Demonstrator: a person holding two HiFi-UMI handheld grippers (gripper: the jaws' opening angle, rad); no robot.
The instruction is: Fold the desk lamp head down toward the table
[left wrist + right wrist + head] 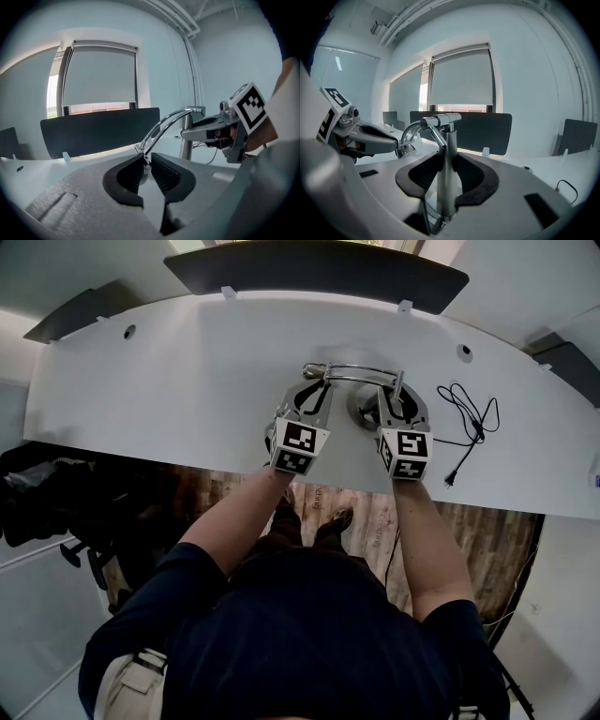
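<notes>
On the white desk (187, 371), right gripper (446, 164) clamps the lamp post (449, 140); left gripper (146, 159) pinches the lamp head (140, 148), leftward along the arched arm (166, 124).

Desk lamp (361, 371) gleaming polished chrome. Table (169, 371) showing plain white. Left gripper (314, 395) and right gripper (398, 401) showing grey bodies, black pads, black-and-white square-marker cubes. Cable (469, 418) at right lying black. Near floor (487, 540) showing brown woodgrain.

Even, cool daylight enters through the shaded window (461, 79). The bench (187, 371) is bright, shadows faint. Specular glints on the chrome lamp (449, 164). Fisheye distortion; dark vignetted corners.
</notes>
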